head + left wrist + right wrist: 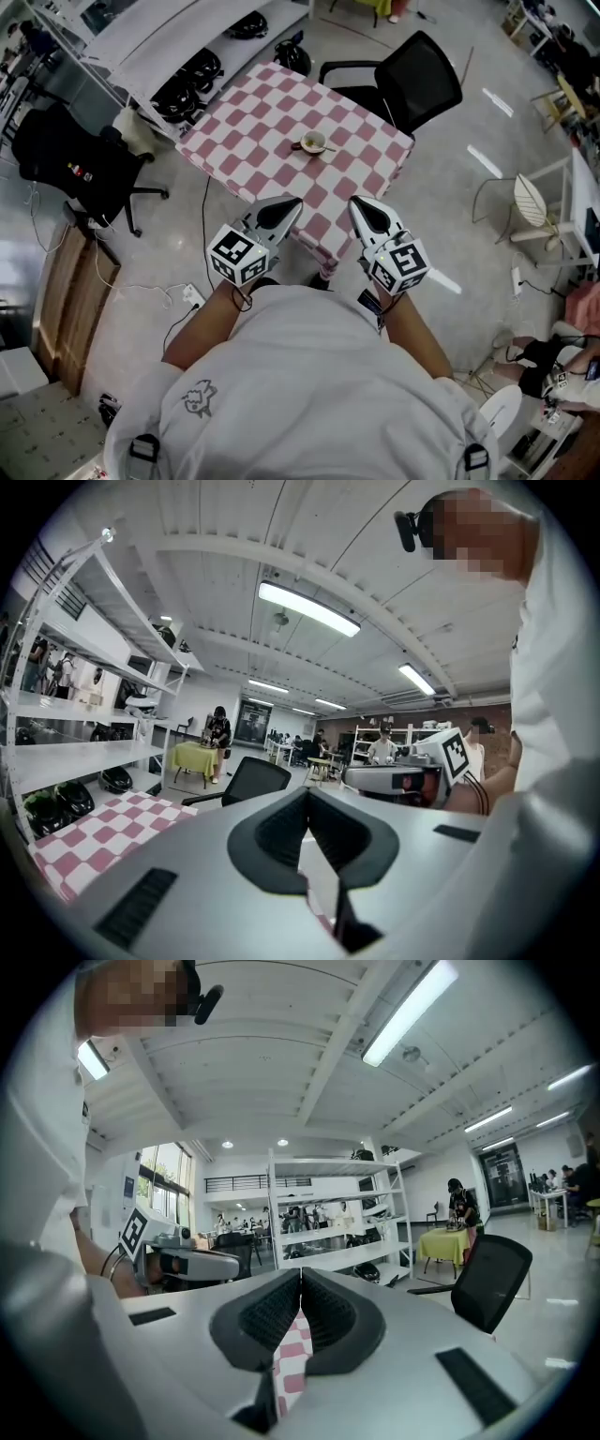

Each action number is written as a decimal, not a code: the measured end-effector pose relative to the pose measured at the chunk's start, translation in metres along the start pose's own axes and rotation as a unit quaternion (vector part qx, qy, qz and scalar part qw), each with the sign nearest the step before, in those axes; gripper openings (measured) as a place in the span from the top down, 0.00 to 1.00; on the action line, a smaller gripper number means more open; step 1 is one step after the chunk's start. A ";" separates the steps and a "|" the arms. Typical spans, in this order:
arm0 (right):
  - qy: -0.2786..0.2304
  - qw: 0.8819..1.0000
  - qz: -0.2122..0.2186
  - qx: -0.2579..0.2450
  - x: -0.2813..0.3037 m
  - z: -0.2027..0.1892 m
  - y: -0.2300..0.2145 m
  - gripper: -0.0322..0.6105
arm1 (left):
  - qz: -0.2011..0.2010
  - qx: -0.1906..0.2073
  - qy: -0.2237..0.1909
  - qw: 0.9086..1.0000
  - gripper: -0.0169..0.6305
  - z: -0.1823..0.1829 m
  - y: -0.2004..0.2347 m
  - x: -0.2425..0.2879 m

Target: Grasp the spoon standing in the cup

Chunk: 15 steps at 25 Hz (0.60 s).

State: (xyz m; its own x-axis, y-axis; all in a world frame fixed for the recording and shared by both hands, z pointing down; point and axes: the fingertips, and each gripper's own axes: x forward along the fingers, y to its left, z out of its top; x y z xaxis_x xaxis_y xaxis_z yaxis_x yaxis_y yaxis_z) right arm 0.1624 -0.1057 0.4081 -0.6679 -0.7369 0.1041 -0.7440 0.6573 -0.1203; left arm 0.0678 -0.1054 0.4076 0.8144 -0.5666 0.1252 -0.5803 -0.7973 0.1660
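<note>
Checkered table (251, 141), distant cup (313, 142), spoon (327, 148) indistinct

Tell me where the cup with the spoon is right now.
In the head view, the cup sits near the middle of the checkered table, ahead of the left gripper and right gripper, with the black chair beyond it.

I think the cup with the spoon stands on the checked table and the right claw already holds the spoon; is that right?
Not quite: the right claw is shut on nothing, well short of the spoon in the cup, as the head view shows.
</note>
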 end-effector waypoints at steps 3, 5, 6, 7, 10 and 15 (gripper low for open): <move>-0.003 1.000 -0.005 0.009 -0.002 0.000 -0.016 0.90 | -0.012 -0.002 0.010 1.000 0.95 -0.002 -0.006 0.021; -0.002 1.000 -0.009 0.010 -0.002 -0.002 -0.025 0.90 | -0.016 0.002 0.013 1.000 0.95 -0.003 -0.001 0.031; -0.002 1.000 -0.011 0.010 -0.002 -0.003 -0.029 0.90 | -0.017 0.003 0.014 1.000 0.95 -0.003 0.004 0.037; -0.001 1.000 -0.015 0.011 -0.001 -0.004 -0.032 0.90 | -0.016 0.000 0.015 1.000 0.95 -0.003 0.009 0.041; 0.004 0.999 -0.025 0.021 -0.003 -0.006 -0.034 0.90 | -0.021 -0.006 0.016 1.000 0.95 0.002 0.016 0.047; 0.002 0.998 -0.053 0.031 0.006 -0.003 -0.038 0.90 | -0.048 0.001 0.023 0.999 0.95 0.011 0.029 0.059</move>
State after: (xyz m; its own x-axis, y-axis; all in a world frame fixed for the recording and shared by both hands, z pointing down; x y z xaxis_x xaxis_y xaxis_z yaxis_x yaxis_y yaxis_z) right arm 0.1865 -0.1346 0.4161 -0.5859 -0.8011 0.1227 -0.8077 0.5649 -0.1686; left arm 0.0991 -0.1637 0.4091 0.8654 -0.4772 0.1528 -0.4990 -0.8483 0.1772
